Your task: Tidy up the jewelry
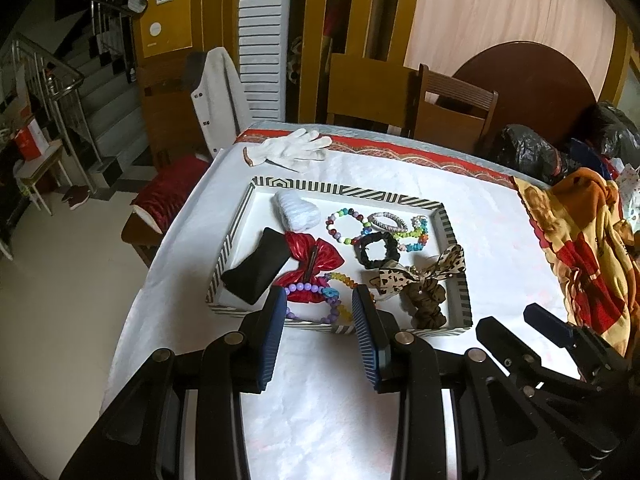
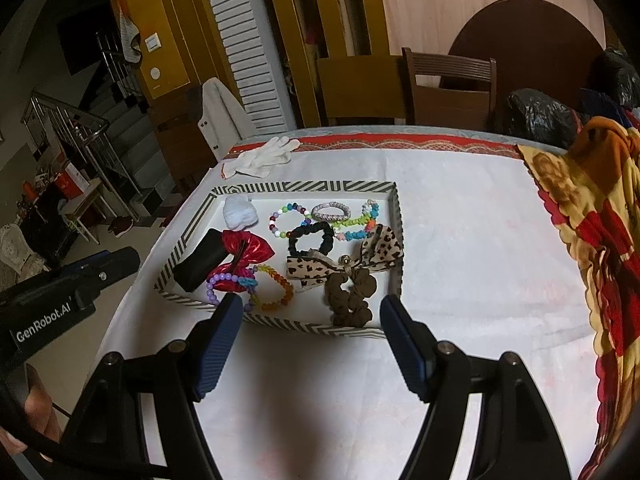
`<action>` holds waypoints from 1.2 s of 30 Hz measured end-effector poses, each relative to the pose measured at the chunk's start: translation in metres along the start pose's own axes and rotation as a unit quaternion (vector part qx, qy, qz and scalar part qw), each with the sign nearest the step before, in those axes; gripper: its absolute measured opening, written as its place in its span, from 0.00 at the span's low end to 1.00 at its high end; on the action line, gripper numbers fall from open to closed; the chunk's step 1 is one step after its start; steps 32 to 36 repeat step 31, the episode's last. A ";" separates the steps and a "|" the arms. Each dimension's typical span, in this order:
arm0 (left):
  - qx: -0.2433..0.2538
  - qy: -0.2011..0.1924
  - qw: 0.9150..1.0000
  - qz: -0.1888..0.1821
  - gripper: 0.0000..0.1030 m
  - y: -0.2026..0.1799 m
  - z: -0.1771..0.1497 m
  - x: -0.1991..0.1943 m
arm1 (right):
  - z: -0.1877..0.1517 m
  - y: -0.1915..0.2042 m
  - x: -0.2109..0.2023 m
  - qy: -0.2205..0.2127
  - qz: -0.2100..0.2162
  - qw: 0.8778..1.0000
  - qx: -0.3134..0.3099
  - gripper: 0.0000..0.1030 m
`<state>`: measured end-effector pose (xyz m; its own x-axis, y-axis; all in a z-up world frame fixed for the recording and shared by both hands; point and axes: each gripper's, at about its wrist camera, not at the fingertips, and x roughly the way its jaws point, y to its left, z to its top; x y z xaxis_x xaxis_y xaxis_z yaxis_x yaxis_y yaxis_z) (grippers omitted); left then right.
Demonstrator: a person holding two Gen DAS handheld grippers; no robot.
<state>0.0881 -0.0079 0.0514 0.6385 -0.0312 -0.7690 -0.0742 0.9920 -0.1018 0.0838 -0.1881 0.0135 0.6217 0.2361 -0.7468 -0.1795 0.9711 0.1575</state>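
Left wrist view: my left tool (image 1: pixel 320 300) hangs open and empty at the tray's (image 1: pixel 224 256) near rim, purple bead bracelet (image 1: pixel 308 290) just ahead between its fingers. Right tool (image 2: pixel 312 308) gapes empty too, nearer the brown scrunchie (image 2: pixel 352 298).

Both wrist views angled down, near, sharing tray (image 1: pixel 452 236)
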 end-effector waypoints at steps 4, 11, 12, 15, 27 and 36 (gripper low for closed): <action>0.003 0.005 1.000 0.006 0.46 0.000 0.000 0.000 | 0.001 0.000 -0.002 -0.002 0.001 1.000 -0.001 0.72; 0.003 0.013 1.000 0.011 0.46 0.000 -0.004 0.001 | 0.000 -0.003 -0.003 -0.005 0.001 1.000 0.006 0.72; 0.005 0.014 1.000 0.011 0.46 -0.001 -0.004 0.001 | 0.000 -0.003 -0.003 -0.005 0.001 1.000 0.008 0.72; 0.008 0.014 1.000 0.010 0.46 -0.002 -0.005 0.001 | -0.001 -0.005 -0.003 -0.005 0.001 1.000 0.010 0.72; 0.020 0.015 1.000 0.015 0.46 -0.008 -0.009 0.002 | -0.003 -0.010 -0.004 -0.004 -0.001 1.000 0.011 0.72; 0.021 0.017 0.999 0.024 0.46 -0.008 -0.009 0.004 | -0.004 -0.012 -0.003 -0.002 0.000 1.000 0.012 0.72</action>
